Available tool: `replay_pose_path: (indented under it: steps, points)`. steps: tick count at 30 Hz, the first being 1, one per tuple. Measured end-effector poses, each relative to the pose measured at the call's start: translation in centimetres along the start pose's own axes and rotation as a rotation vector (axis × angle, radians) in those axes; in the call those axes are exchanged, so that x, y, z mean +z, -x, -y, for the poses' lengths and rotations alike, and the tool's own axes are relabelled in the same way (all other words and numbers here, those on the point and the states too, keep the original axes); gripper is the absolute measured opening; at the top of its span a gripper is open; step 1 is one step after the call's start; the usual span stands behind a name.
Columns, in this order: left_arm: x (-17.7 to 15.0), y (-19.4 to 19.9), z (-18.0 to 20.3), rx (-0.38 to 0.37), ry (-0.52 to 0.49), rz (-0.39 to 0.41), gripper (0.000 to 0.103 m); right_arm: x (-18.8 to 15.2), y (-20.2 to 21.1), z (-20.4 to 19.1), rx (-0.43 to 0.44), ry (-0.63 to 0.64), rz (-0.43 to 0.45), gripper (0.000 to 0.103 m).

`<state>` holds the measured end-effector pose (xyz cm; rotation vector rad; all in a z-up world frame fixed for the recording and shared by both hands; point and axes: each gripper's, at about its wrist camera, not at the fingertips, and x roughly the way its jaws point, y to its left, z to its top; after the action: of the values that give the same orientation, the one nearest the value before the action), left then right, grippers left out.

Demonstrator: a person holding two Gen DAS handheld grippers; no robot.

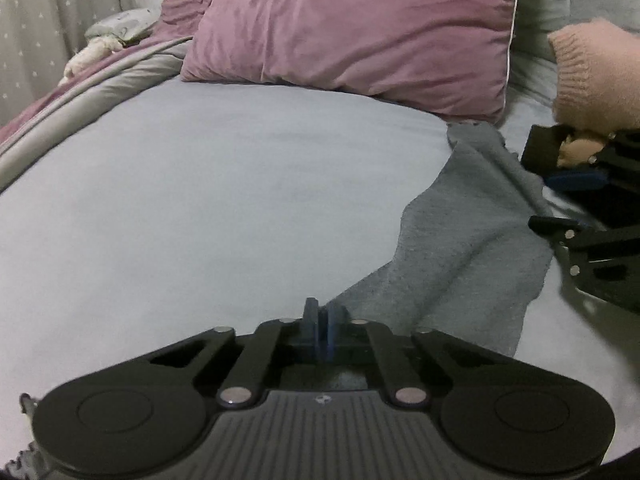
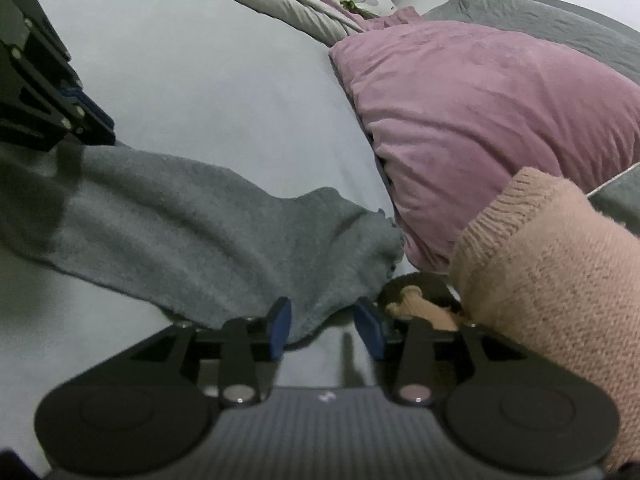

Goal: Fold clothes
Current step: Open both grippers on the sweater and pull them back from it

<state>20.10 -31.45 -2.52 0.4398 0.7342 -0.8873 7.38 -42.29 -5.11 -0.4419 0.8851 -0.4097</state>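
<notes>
Right now a grey knit cloth [image 2: 192, 224] lies stretched on the pale blue bedsheet [image 1: 200, 184], its long axis running between the two grippers. In the right wrist view it spans from the left gripper [image 2: 94, 126] at upper left down to the right gripper [image 2: 324, 328] at the bottom, widening toward a frayed, scalloped edge just beside the mauve pillow [image 2: 500, 120]. In the left wrist view the same cloth [image 1: 460, 248] runs diagonally from the left gripper [image 1: 322, 328] up and to the right, its far narrow end reaching the foot of the pillow [image 1: 360, 28].

The left gripper's blue pads sit pressed together, with the corner of the cloth starting right at them; it looks pinched there, though the contact itself is small in the frame. The right gripper's jaws stand apart, one blue pad on each side of a fold of the cloth's near edge, not clamped on it.

A pink knit sleeve [image 2: 560, 272] covers the arm behind the right gripper, with fingertips [image 2: 412, 300] showing at its cuff. Rolled grey and mauve bedding [image 1: 100, 80] lies along the far side of the bed.
</notes>
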Motion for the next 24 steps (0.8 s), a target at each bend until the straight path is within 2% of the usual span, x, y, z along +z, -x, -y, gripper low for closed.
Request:
replay_pose_path:
  steps: [8, 13, 15, 18, 24]
  points:
    - [0.0, 0.6, -0.8, 0.088, 0.103, 0.066, 0.002, -0.1, 0.1, 0.1, 0.017, -0.013, 0.01, 0.043]
    - [0.2, 0.8, -1.0, 0.14, 0.142, 0.099, 0.009, 0.0, 0.1, 0.2, 0.021, -0.012, 0.014, 0.046]
    - [0.7, 0.8, -1.2, 0.103, 0.167, 0.114, 0.022, 0.0, 0.3, 0.2, 0.028, -0.013, 0.018, 0.049]
    - [1.8, 0.6, -0.9, 0.016, 0.177, 0.126, 0.034, 0.0, 0.5, 0.2, 0.043, -0.019, 0.027, 0.053]
    - [1.9, 1.1, -0.4, -0.003, 0.222, 0.133, 0.038, -0.1, 0.7, 0.2, 0.06, -0.033, 0.037, 0.058]
